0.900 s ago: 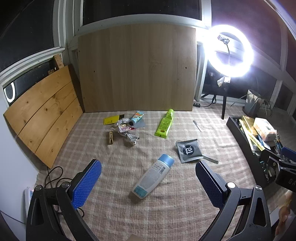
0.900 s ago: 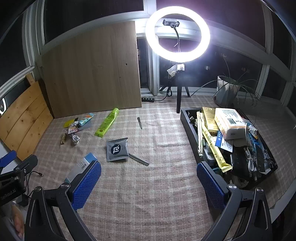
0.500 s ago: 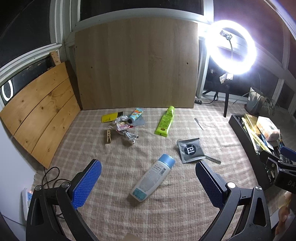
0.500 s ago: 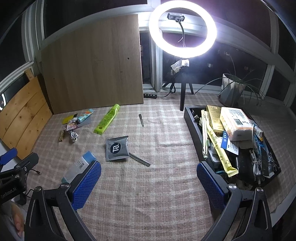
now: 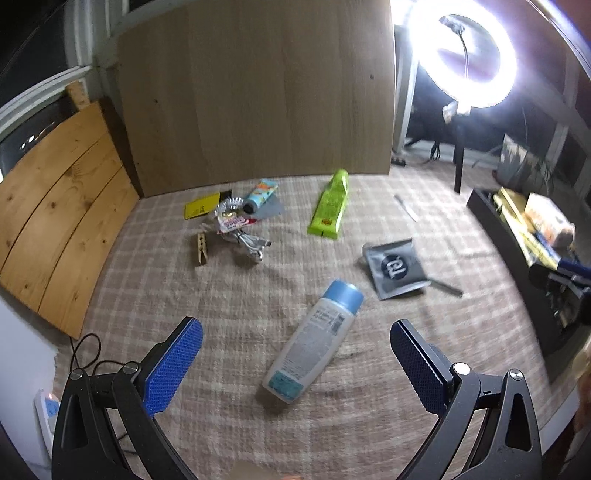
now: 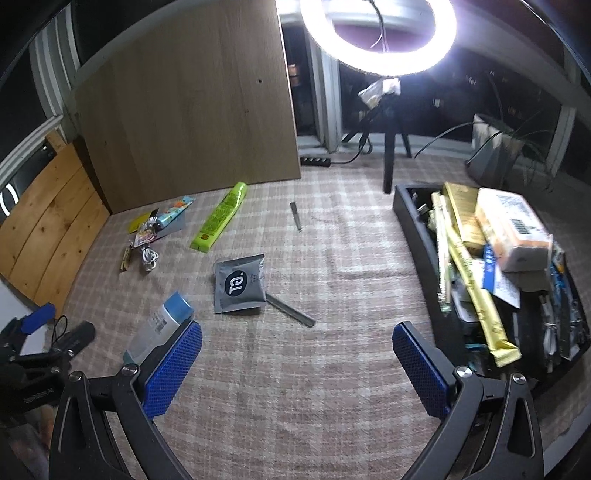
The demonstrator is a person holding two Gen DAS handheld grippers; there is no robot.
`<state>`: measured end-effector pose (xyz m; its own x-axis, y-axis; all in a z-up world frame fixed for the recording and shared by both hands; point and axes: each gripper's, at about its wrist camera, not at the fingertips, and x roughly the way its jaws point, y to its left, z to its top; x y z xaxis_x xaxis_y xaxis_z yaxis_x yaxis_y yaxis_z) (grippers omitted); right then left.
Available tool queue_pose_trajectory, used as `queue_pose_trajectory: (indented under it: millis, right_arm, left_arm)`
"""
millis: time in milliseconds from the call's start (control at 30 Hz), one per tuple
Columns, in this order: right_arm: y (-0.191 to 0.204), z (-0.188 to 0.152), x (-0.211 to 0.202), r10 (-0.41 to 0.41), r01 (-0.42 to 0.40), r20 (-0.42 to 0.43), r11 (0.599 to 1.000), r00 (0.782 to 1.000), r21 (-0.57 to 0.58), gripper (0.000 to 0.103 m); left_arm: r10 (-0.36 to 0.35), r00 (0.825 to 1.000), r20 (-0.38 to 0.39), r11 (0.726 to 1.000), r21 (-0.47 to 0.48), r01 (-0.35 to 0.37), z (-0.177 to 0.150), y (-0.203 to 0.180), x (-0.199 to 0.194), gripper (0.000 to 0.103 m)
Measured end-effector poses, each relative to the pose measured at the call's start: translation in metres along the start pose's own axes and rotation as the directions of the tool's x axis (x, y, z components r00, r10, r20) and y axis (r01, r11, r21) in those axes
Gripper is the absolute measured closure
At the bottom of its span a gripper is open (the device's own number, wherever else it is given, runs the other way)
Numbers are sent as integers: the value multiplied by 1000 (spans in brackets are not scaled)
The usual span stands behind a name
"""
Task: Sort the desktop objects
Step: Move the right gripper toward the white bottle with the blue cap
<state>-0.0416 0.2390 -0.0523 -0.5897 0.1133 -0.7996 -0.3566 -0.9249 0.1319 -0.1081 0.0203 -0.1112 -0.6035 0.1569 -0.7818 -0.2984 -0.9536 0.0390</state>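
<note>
My left gripper [image 5: 295, 354] has closed in on the white bottle [image 5: 314, 341], blue-capped, lying flat; both grippers, right gripper [image 6: 297, 354] included, gape wide, empty.

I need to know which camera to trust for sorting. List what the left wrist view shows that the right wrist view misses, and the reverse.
Only the left wrist view: the whole white bottle between the open left hand-held gripper fingers.

Only the right wrist view: the full black tray of sorted items and the potted plant.

Both: grey pouch, green tube, clothespin, ring light.
</note>
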Motion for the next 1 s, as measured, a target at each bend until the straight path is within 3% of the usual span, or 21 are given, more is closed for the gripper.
queue_pose_trajectory:
  millis: [333,400,633,700,733,833,1000]
  right_arm:
    - [14,-1,47,139,-136,-115,990,984,31,2]
    - [18,-3,57,163,-158,-143,986,976,41,8]
    - [31,-9,90,241,-225,-237,970,941,95,19]
    - [36,-10,99,261,-241,-267,965,928,103,33]
    - [38,-11,104,277,-255,-285,960,918,113,35]
    - [42,-14,119,316,-278,-324,947,892,159,36]
    - [48,-18,131,342,-296,-355,939,870,178,39]
  left_arm:
    - [-110,981,-158,994,12,113,-6,23,76,0]
    - [-131,975,-177,991,5,134,-8,25,85,0]
    - [-217,952,-217,975,-8,220,-15,22,104,0]
    - [-238,943,-230,970,-6,244,-18,17,108,0]
    - [-246,940,-236,968,-4,252,-19,14,110,1]
    - [-281,925,-255,959,-26,284,-24,8,115,6]
    - [-338,901,-273,941,-66,333,-31,0,118,10]
